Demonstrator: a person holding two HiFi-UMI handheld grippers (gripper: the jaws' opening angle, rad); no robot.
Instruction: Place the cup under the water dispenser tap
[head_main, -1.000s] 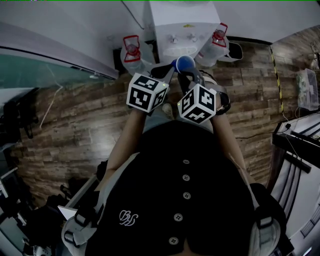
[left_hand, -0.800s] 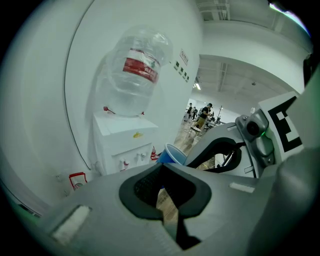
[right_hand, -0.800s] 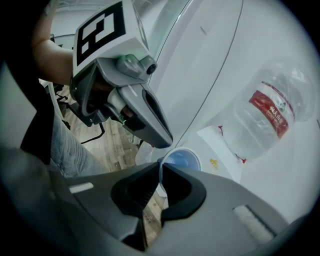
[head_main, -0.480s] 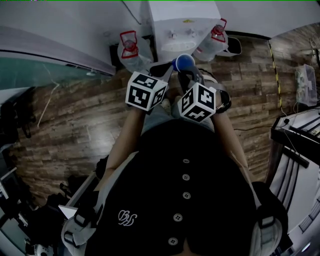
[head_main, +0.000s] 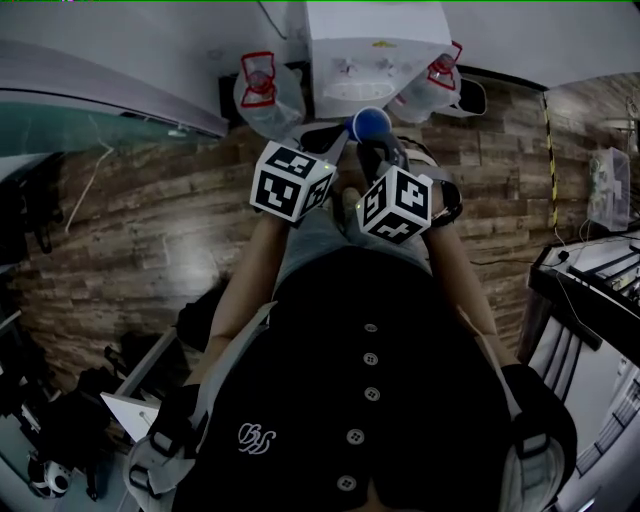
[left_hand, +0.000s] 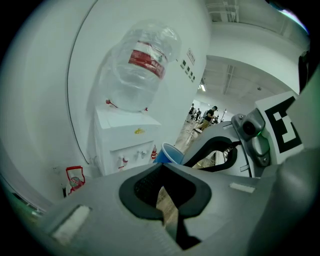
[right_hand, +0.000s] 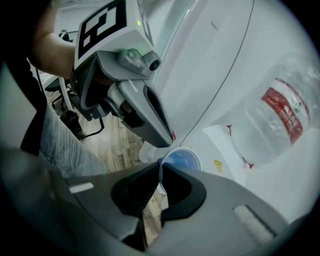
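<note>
Holding the blue cup (head_main: 370, 125) in the air, just short of the water dispenser (head_main: 375, 40)

The cup's thin wall is pinched at the rim by the right claw (right_hand: 161, 180), its mouth tipped towards the taps (head_main: 345, 68) but not yet beneath one. Close beside it, the left claw (left_hand: 165, 197) is pressed together on nothing. Over the last second almost nothing has changed: cup and claws keep their places, and only the head view has drifted slightly. I judge the approach paused, so the cup must still go forward under a tap before release.
</note>
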